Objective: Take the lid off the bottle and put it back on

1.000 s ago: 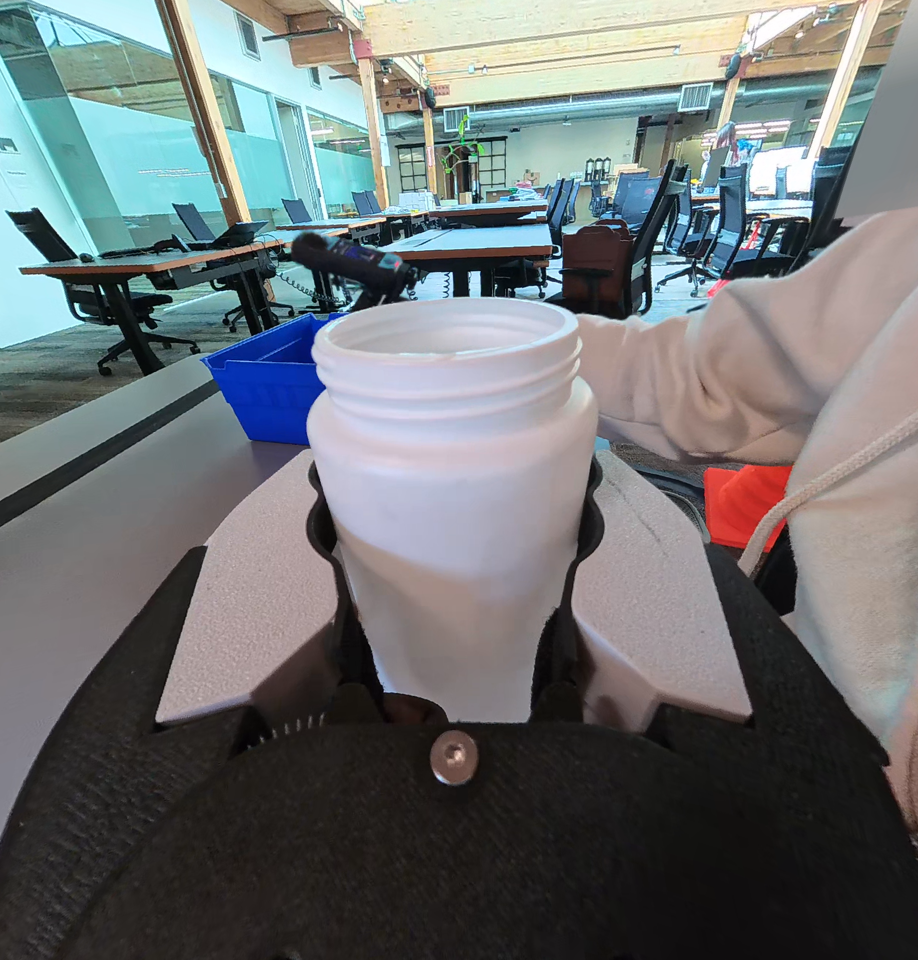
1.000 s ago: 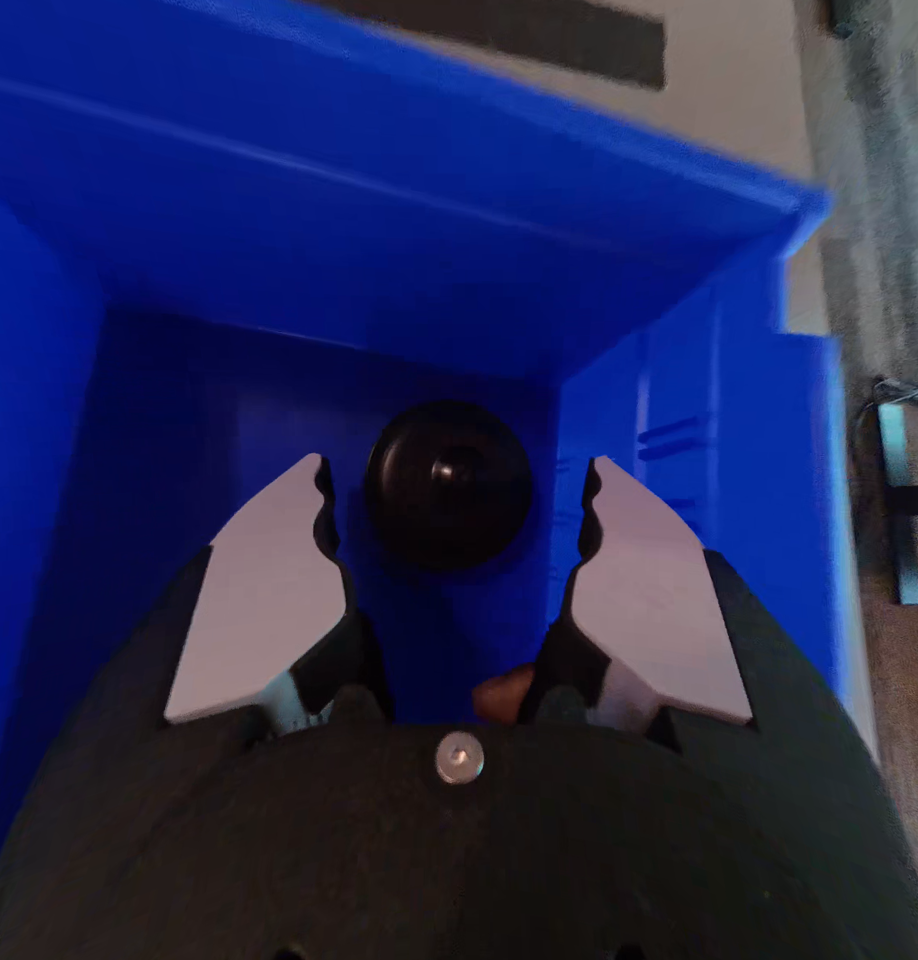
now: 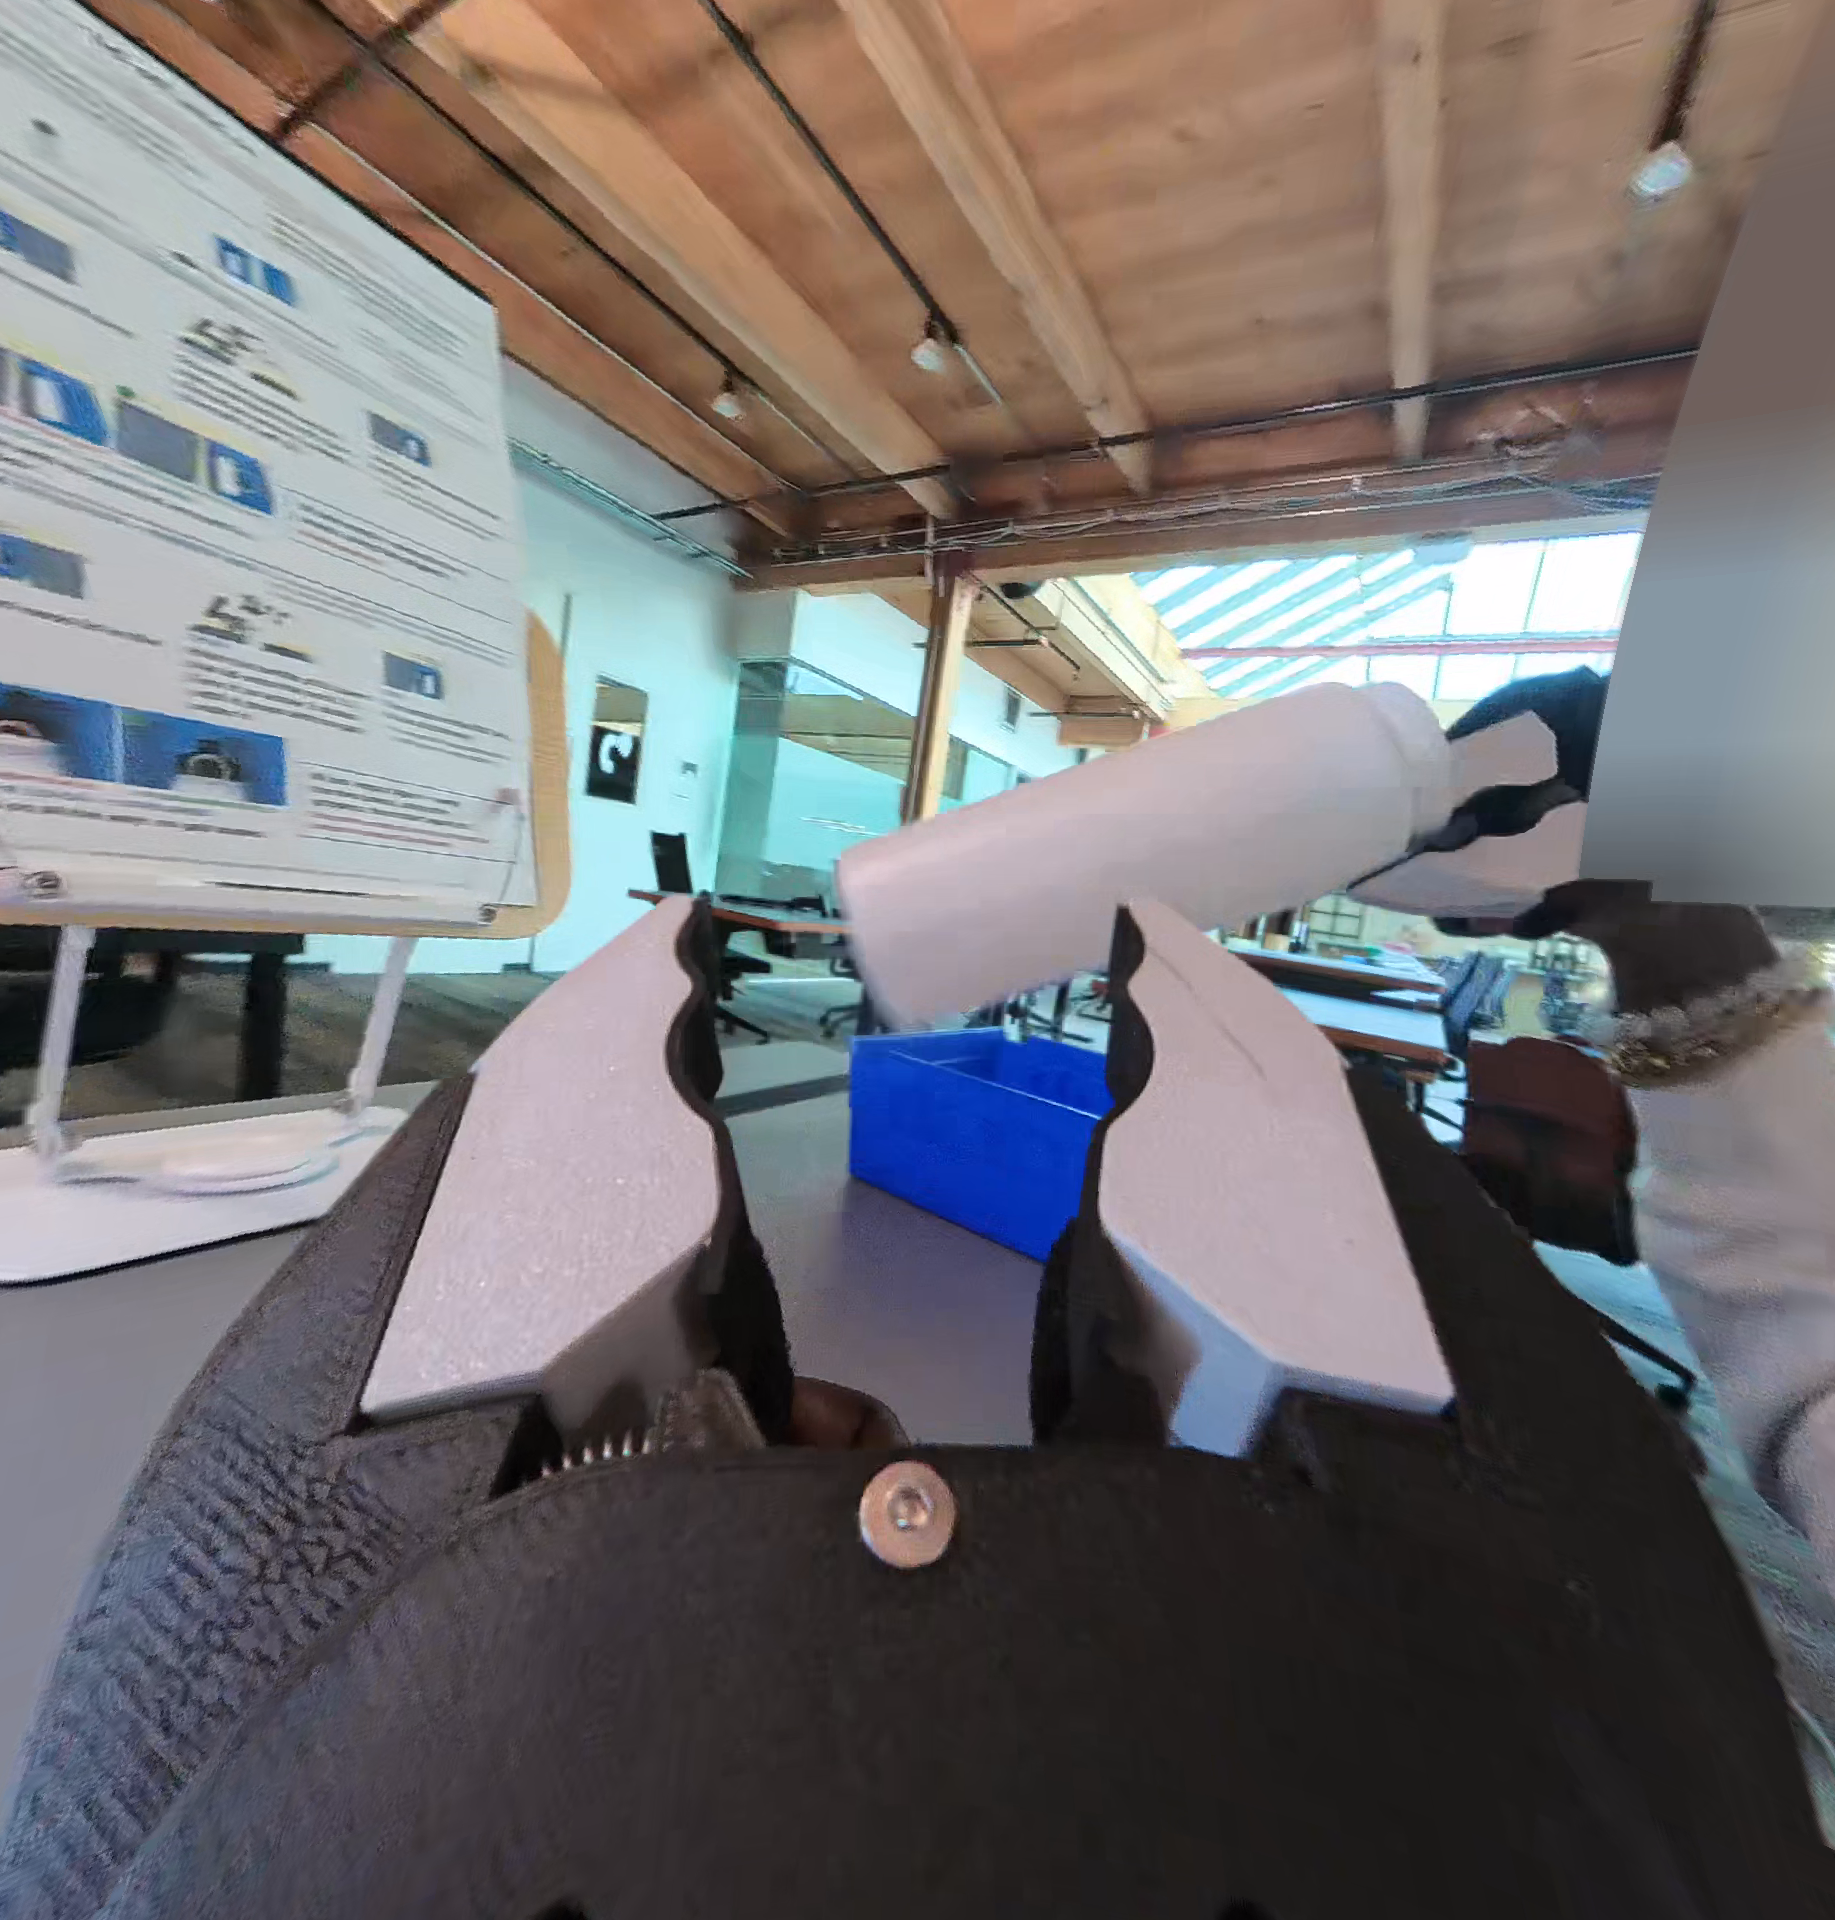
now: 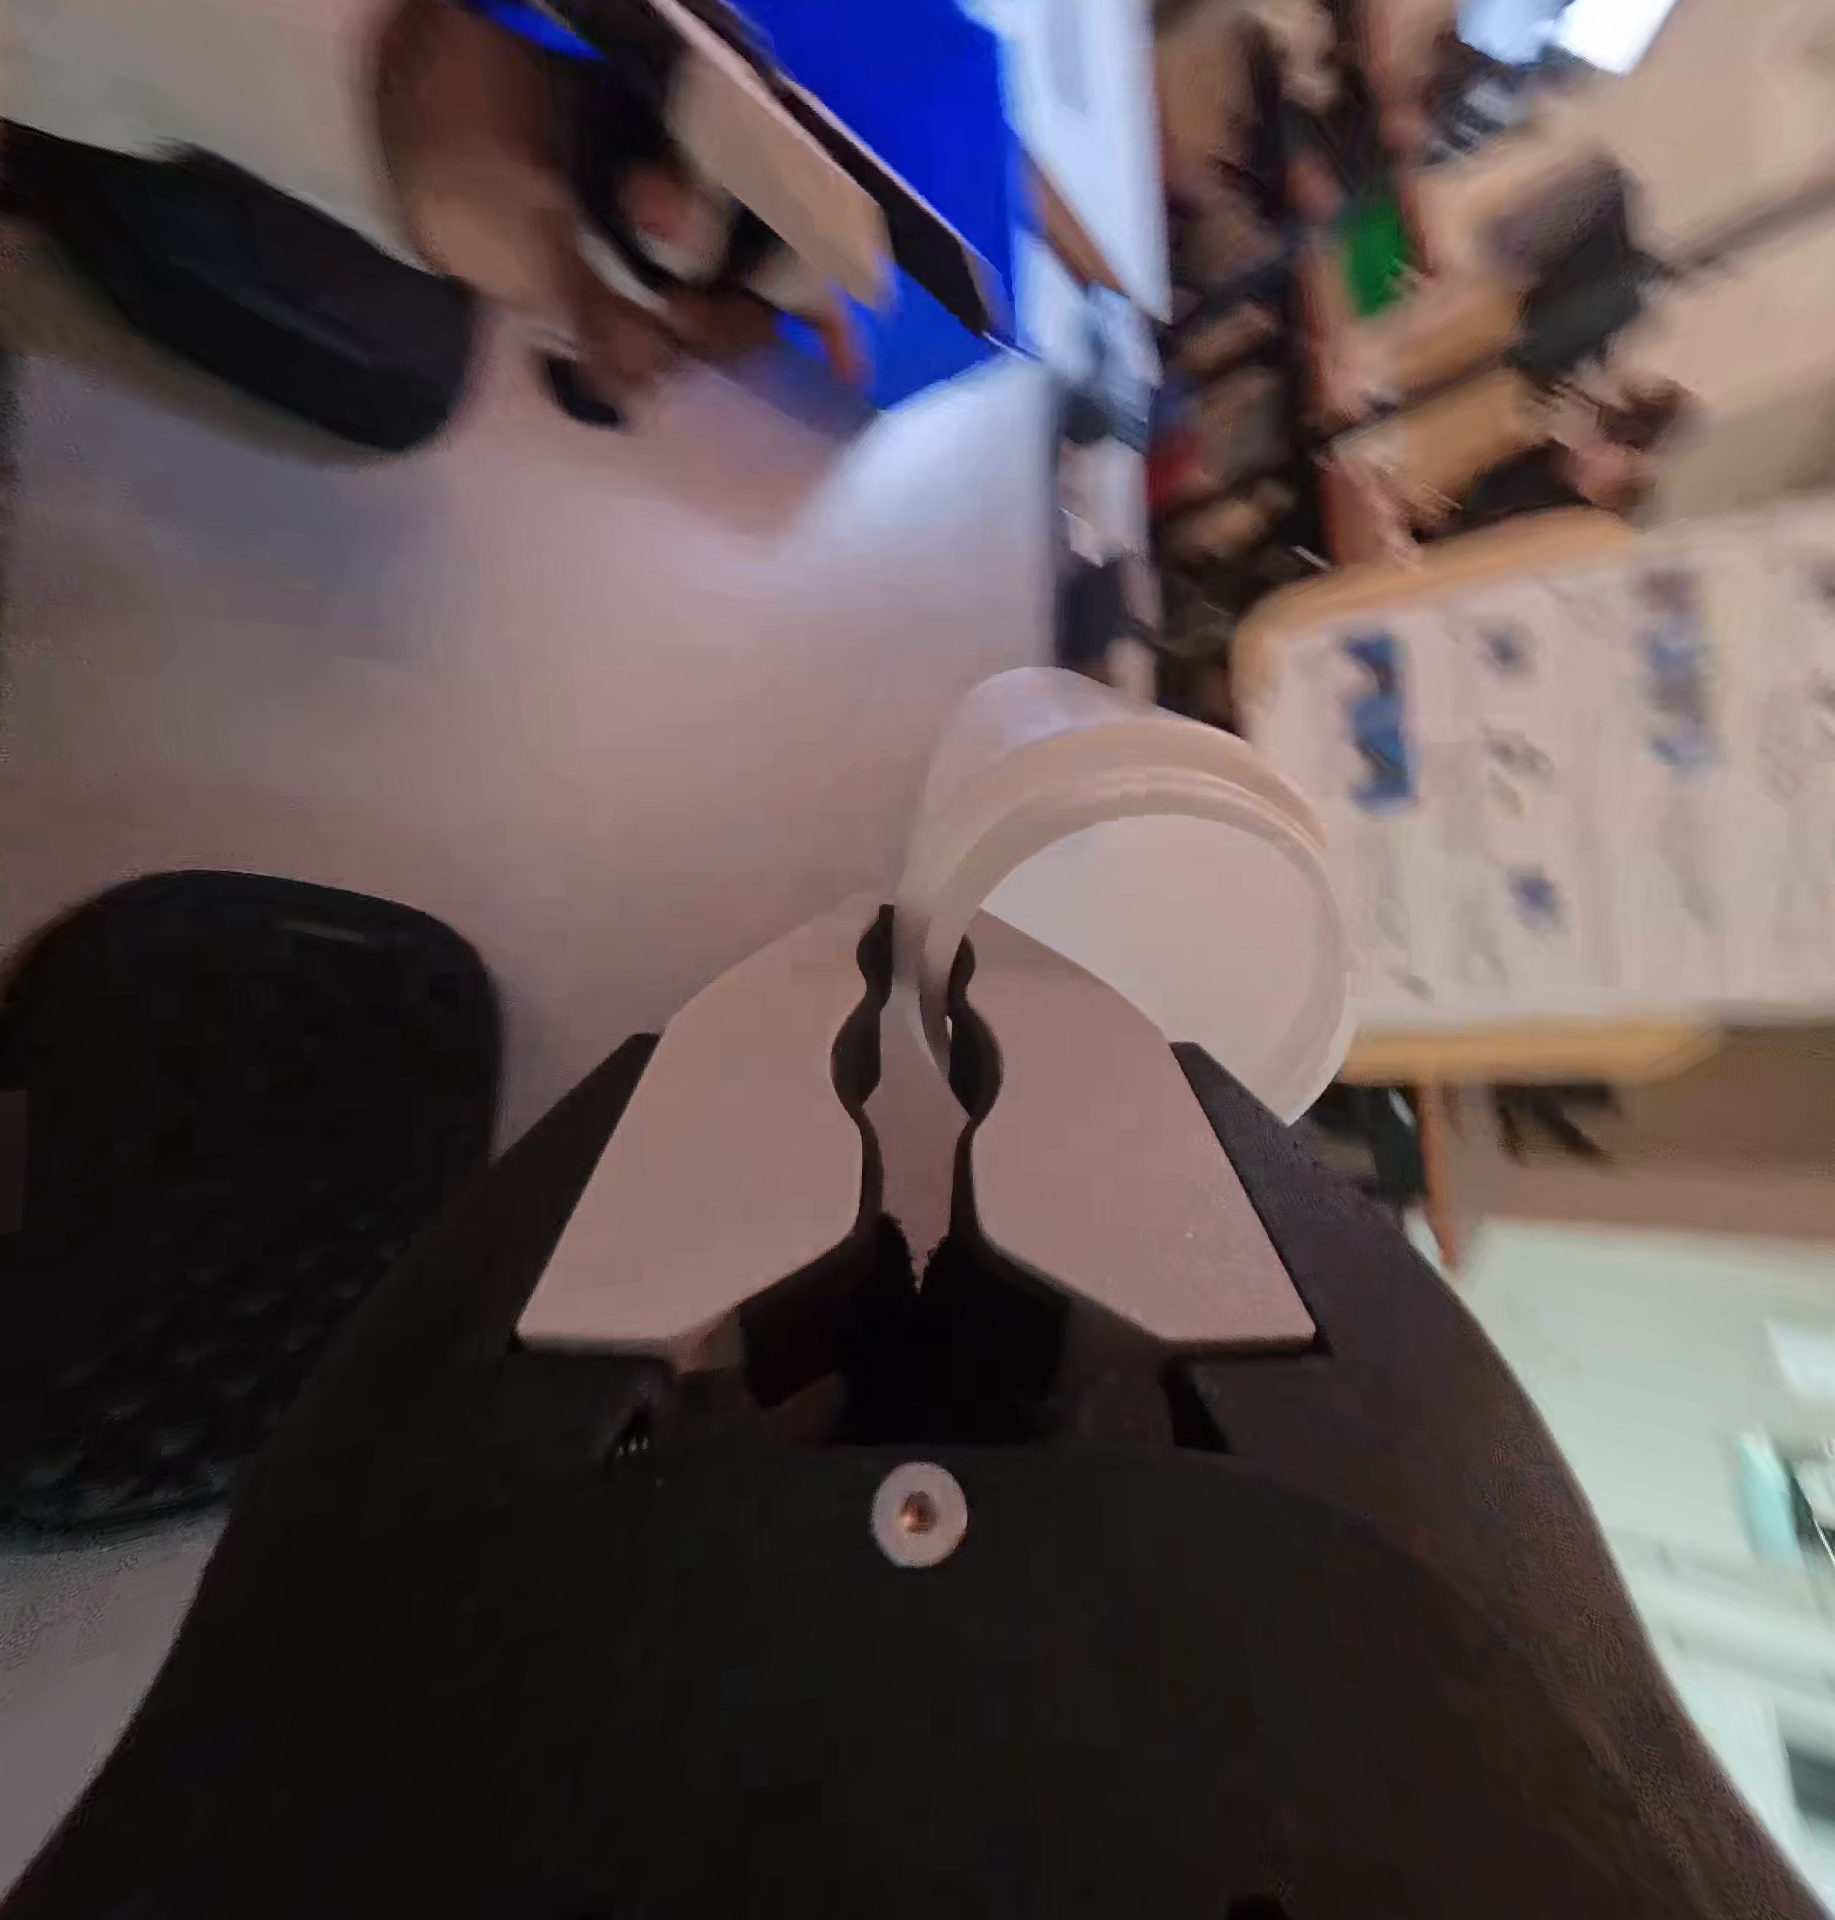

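Left wrist view: left gripper [image 3: 908,1039] spread wide, empty; right gripper [image 3: 1495,821] pinches the rim of the lidless bottle [image 3: 1131,842], tilted above the blue bin [image 3: 954,1132]. Grip looks precarious; steady it before recapping.

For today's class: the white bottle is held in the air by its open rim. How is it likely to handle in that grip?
The white bottle probably is light: the right gripper carries it tilted, pinching only the thin rim. Its smooth plastic may slip or swing. Round-bodied, it would likely roll if laid down.
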The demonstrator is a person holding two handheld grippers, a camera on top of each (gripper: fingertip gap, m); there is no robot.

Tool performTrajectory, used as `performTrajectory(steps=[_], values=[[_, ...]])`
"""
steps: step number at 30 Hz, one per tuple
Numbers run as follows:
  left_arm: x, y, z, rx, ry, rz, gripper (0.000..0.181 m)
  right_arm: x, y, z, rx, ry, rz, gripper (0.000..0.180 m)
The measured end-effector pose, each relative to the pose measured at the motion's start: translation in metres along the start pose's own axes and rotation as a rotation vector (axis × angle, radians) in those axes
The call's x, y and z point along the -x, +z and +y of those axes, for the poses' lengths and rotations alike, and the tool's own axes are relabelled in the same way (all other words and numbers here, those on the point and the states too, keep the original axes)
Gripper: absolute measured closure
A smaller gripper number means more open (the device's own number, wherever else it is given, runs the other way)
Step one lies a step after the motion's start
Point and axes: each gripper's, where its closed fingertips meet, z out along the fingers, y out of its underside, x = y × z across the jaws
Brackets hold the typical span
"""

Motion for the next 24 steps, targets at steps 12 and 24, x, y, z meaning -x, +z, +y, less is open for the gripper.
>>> performTrajectory(steps=[12, 24], values=[[-0.015, 0.011, 0.05, 0.265, 0.187, 0.051, 0.111, 0.001, -0.008, 0.216, 0.258, 0.517, 0.319, 0.173], [-0.017, 0.011, 0.058, 0.306, 0.174, 0.074, 0.11, 0.035, 0.01, 0.261, 0.211, 0.993, 0.289, 0.163]])
